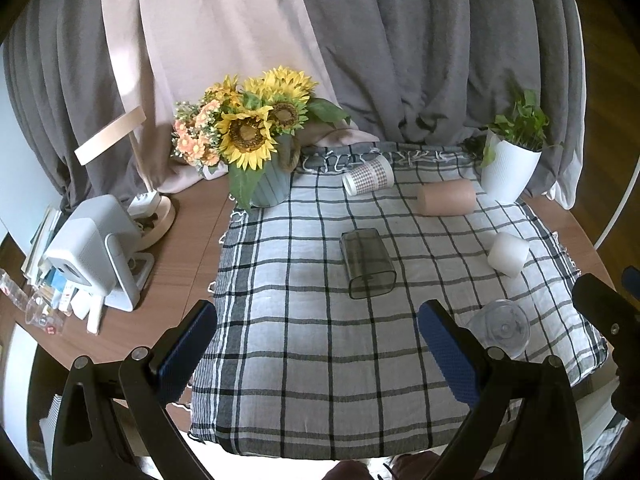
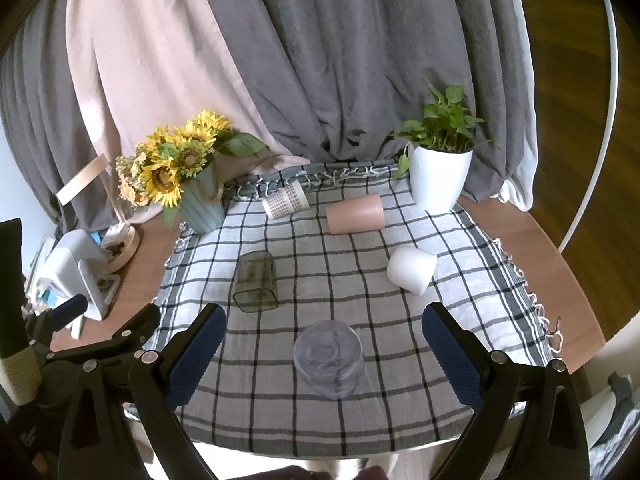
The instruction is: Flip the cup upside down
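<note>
Over the near edge of a checked cloth (image 1: 304,344), in the left wrist view, the left gripper (image 1: 318,354) hangs with its blue-padded fingers (image 1: 186,354) spread wide and nothing between them. Ahead of it a smoky square cup (image 1: 368,264) lies on its side near the middle of the cloth, mouth toward the camera. A clear cup (image 1: 502,330) sits upside down at the near right, partly hidden behind the right finger. Farther off, a white cup (image 1: 508,254) lies tipped at the right, a pink cup (image 1: 446,197) lies on its side behind it, and a patterned cup (image 1: 368,178) lies at the far edge. A vase of sunflowers (image 1: 256,136) stands far left, a potted plant (image 1: 510,164) far right. At the right edge part of the right gripper (image 1: 600,316) shows.

From the right wrist view, the right gripper (image 2: 324,358) is also spread wide and empty, its fingers (image 2: 452,360) on either side of the clear cup (image 2: 330,358) but apart from it. That cup stands base up on the cloth (image 2: 400,400). The smoky cup (image 2: 256,282) lies to its far left, the white cup (image 2: 412,270) to the far right, the pink cup (image 2: 356,214) and patterned cup (image 2: 285,200) beyond. The left gripper (image 2: 132,332) shows at the left edge.
</note>
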`<state>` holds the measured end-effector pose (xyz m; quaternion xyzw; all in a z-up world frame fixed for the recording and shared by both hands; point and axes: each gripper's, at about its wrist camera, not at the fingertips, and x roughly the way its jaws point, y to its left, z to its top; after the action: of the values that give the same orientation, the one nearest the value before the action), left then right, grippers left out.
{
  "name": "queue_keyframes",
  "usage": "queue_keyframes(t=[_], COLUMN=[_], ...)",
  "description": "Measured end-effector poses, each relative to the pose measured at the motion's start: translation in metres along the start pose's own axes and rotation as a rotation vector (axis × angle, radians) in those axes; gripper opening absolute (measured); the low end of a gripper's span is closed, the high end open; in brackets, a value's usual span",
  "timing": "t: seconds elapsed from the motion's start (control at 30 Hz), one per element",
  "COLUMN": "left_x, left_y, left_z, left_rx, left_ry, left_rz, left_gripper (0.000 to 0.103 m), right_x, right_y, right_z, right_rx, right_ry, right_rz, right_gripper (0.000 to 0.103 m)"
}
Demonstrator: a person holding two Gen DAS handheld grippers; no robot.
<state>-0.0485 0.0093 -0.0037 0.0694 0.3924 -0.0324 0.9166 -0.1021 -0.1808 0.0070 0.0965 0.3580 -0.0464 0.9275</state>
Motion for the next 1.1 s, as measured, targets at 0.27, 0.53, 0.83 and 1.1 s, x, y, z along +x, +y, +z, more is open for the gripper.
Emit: queue_keyframes(t=[0.27,0.53,0.83,1.1], left_x=[0.0039,0.0045,0.0050,0.0043], left_y=[-0.0023,-0.0032,-0.0038,-0.0033], left_z=[0.0001,0.0007,0.0016,0.0022], left_rx=[0.004,0.005,0.005,0.004], left_ry=[0.006,0.005,0.008,0.006], left_rz=[-0.005,-0.004,-0.004,-0.005], left_gripper=[0.103,0.103,0.103,0.103], right_x=[0.0010,0.0014,0.0020,0.0024], right_y=[-0.0002,-0.0001,-0.0008,-0.0005], right_z=[0.0004,0.0008,0.0015,0.0018], right_rx=[-0.001,0.000,-0.001,-0.001], right_ry=[0.001,0.001,0.003,0.003], right_rz=[0.000,-0.001,0.000,-0.001], right_gripper=[0.099,0.099,0.099,0.099])
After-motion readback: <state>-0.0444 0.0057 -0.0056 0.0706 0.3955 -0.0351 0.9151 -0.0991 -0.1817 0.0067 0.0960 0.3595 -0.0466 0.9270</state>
